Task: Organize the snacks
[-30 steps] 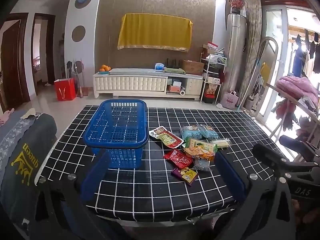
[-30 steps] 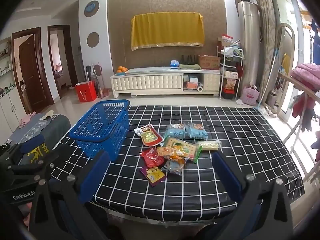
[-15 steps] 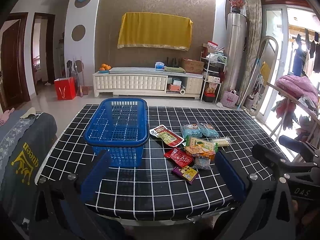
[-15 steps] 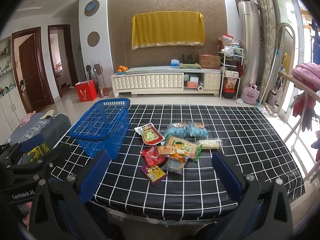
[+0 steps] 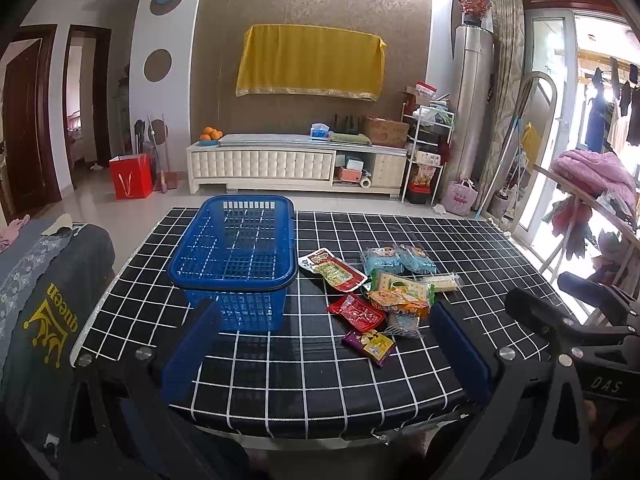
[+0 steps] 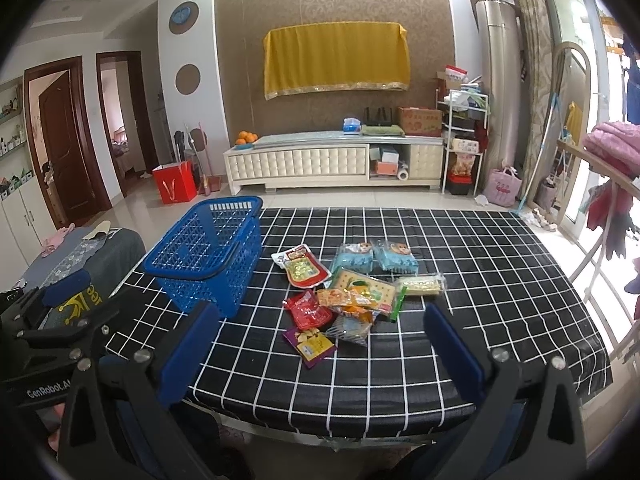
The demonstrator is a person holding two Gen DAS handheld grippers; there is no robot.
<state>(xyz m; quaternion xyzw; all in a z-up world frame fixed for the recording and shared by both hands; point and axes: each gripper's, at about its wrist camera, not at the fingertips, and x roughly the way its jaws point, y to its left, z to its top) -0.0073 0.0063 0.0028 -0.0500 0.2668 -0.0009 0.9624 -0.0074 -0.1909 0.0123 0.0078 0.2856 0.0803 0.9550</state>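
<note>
I see the snacks in a loose, partly overlapping pile on the table, just right of the blue basket, which stands upright with nothing showing inside it; a purple packet lies at the pile's near edge and two pale blue packs at its far edge. My left gripper hangs over the table's near edge with its jaws spread wide and holding nothing, basket ahead to its left. My right gripper sits likewise, spread and empty, facing the pile.
</note>
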